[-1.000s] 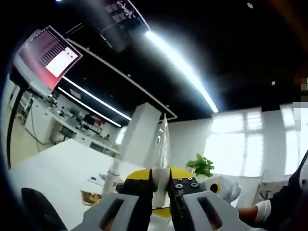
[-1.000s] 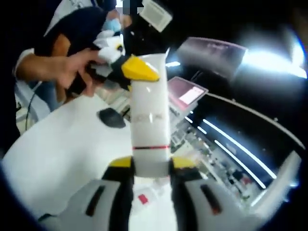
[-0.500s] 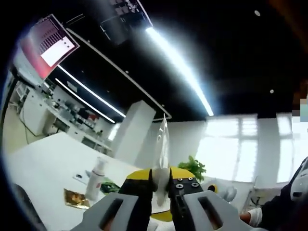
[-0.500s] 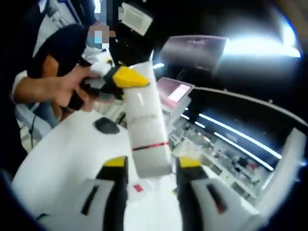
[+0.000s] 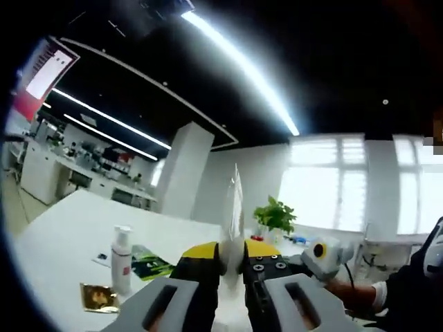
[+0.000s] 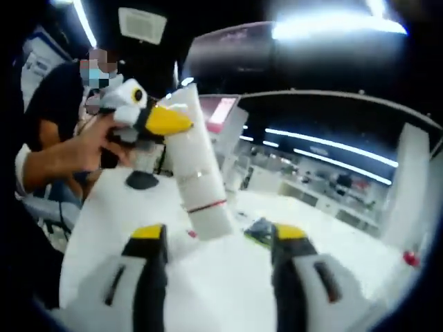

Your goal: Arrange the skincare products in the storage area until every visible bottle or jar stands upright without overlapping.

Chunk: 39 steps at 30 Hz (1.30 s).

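- In my left gripper view, the left gripper (image 5: 232,266) has its yellow-tipped jaws pinched together on the thin crimped end of a translucent white squeeze tube (image 5: 235,211), which rises edge-on toward 12 o'clock.
- In my right gripper view, the right gripper (image 6: 217,238) has its jaws spread wide, and that same tube (image 6: 199,176) hangs between them touching neither, slanting up toward 11 o'clock with a thin red band near its lower end.
- At 10 o'clock in that view I see the left gripper (image 6: 163,121) clamped on the tube's top, with a person's hand (image 6: 97,145) behind it.
- The work surface is a broad white table (image 5: 62,228).
- At 8 o'clock in the left gripper view, a slim white bottle with a pale cap (image 5: 121,259) stands upright on it.
- Just beside the bottle lies a flat gold foil sachet (image 5: 97,297), and a green-and-black printed packet (image 5: 149,263) lies on its other side.
- The room has a black ceiling with a long bright light strip (image 5: 242,69), a white pillar (image 5: 183,173), big bright windows (image 5: 322,180) and a small green potted plant (image 5: 275,218).
- A dark oval object (image 6: 142,181) sits on the table at 9 o'clock in the right gripper view; I cannot tell what it is.
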Available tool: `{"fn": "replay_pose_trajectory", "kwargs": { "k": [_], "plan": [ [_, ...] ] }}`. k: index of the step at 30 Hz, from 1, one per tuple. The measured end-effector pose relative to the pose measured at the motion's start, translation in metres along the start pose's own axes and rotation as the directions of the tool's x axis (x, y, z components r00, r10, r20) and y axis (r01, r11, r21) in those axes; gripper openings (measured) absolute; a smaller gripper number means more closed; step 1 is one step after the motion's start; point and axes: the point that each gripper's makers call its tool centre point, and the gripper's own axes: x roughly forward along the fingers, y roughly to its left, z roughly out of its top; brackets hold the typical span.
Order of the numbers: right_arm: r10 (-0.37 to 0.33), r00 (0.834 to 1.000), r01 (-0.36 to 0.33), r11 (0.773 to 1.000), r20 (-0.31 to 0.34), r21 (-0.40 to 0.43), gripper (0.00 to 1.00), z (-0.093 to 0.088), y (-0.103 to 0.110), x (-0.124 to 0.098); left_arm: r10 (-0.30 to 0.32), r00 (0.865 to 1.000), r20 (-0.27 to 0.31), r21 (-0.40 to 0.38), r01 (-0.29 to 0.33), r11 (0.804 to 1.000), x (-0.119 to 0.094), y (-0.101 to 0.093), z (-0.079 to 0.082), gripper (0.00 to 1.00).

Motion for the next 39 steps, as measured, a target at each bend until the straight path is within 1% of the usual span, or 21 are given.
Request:
{"fn": "replay_pose_trajectory", "kwargs": {
  "k": [1, 3, 4, 8, 10, 11, 12, 13, 15, 18, 21, 22, 24, 26, 28, 30, 34, 35, 36, 38, 39],
  "plan": [
    [-0.002, 1.0, 0.003, 0.999, -0.022, 0.041, 0.64, -0.005, -0.002, -0.007, -0.009, 1.0, -0.011, 0.001, 0.009, 1.0, 0.003, -0.001, 0.0, 0.09],
    [-0.005, 1.0, 0.007, 0.998, -0.028, 0.063, 0.67, -0.007, -0.006, -0.017, -0.028, 0.999, -0.044, 0.001, 0.028, 1.0, 0.011, -0.002, -0.002, 0.1],
    [-0.022, 0.999, 0.025, 0.996, -0.027, 0.088, 0.68, -0.009, -0.01, -0.023, -0.037, 0.998, -0.06, 0.013, 0.037, 0.999, 0.013, -0.004, -0.003, 0.1],
    [-0.055, 0.998, 0.061, 0.986, -0.038, 0.157, 0.77, -0.016, -0.021, -0.043, -0.056, 0.995, -0.087, 0.02, 0.058, 0.998, 0.028, -0.007, -0.003, 0.1],
    [-0.056, 0.998, 0.061, 0.985, -0.038, 0.158, 0.8, -0.019, -0.023, -0.051, -0.062, 0.993, -0.097, 0.026, 0.065, 0.998, 0.035, -0.008, -0.003, 0.1],
    [-0.077, 0.996, 0.085, 0.982, -0.055, 0.171, 0.82, -0.025, -0.028, -0.06, -0.057, 0.991, -0.117, 0.06, 0.064, 0.996, 0.041, -0.007, -0.006, 0.1],
    [-0.082, 0.995, 0.09, 0.981, -0.056, 0.172, 0.84, -0.026, -0.031, -0.063, -0.052, 0.991, -0.127, 0.073, 0.061, 0.995, 0.044, -0.007, -0.007, 0.1],
    [-0.089, 0.994, 0.099, 0.978, -0.061, 0.185, 0.88, -0.028, -0.035, -0.07, -0.044, 0.987, -0.152, 0.101, 0.06, 0.993, 0.05, -0.008, -0.01, 0.1],
    [-0.115, 0.992, 0.124, 0.969, -0.053, 0.215, 0.93, -0.028, -0.039, -0.082, -0.053, 0.982, -0.179, 0.129, 0.077, 0.989, 0.058, -0.011, -0.014, 0.1],
    [-0.133, 0.99, 0.141, 0.963, -0.051, 0.231, 0.99, -0.031, -0.046, -0.097, -0.068, 0.976, -0.208, 0.14, 0.098, 0.985, 0.069, -0.015, -0.018, 0.1],
    [-0.152, 0.987, 0.16, 0.953, -0.053, 0.255, 1.0, -0.036, -0.043, -0.114, -0.081, 0.971, -0.224, 0.142, 0.114, 0.983, 0.082, -0.018, -0.021, 0.1],
    [-0.166, 0.985, 0.174, 0.948, -0.053, 0.266, 1.0, -0.037, -0.045, -0.119, -0.088, 0.968, -0.234, 0.144, 0.124, 0.982, 0.086, -0.02, -0.022, 0.1],
    [-0.175, 0.983, 0.181, 0.947, -0.048, 0.266, 1.0, -0.037, -0.045, -0.129, -0.104, 0.962, -0.251, 0.14, 0.142, 0.98, 0.095, -0.022, -0.025, 0.1],
    [-0.184, 0.982, 0.188, 0.947, -0.04, 0.262, 1.0, -0.033, -0.043, -0.142, -0.139, 0.952, -0.272, 0.127, 0.179, 0.976, 0.103, -0.027, -0.029, 0.1],
    [-0.192, 0.981, 0.193, 0.942, -0.031, 0.273, 1.0, -0.029, -0.043, -0.151, -0.158, 0.945, -0.285, 0.121, 0.198, 0.973, 0.108, -0.028, -0.031, 0.1],
    [-0.192, 0.981, 0.193, 0.938, -0.03, 0.287, 1.0, -0.028, -0.042, -0.157, -0.18, 0.935, -0.306, 0.14, 0.231, 0.963, 0.114, -0.032, -0.034, 0.1],
    [-0.205, 0.978, 0.203, 0.93, -0.028, 0.307, 1.0, -0.026, -0.042, -0.173, -0.211, 0.92, -0.332, 0.141, 0.269, 0.953, 0.127, -0.037, -0.039, 0.1],
    [-0.209, 0.977, 0.208, 0.928, -0.03, 0.31, 1.0, -0.026, -0.042, -0.178, -0.226, 0.91, -0.348, 0.151, 0.292, 0.944, 0.13, -0.04, -0.042, 0.1],
    [-0.213, 0.976, 0.213, 0.927, -0.033, 0.31, 1.0, -0.027, -0.042, -0.182, -0.235, 0.903, -0.36, 0.159, 0.308, 0.938, 0.133, -0.042, -0.044, 0.1],
    [-0.223, 0.974, 0.225, 0.932, -0.038, 0.286, 1.0, -0.027, -0.042, -0.189, -0.24, 0.899, -0.366, 0.146, 0.311, 0.939, 0.14, -0.041, -0.045, 0.1],
    [-0.227, 0.973, 0.229, 0.939, -0.04, 0.256, 1.0, -0.027, -0.043, -0.192, -0.244, 0.896, -0.372, 0.151, 0.318, 0.936, 0.143, -0.042, -0.047, 0.1]
  ]
}}
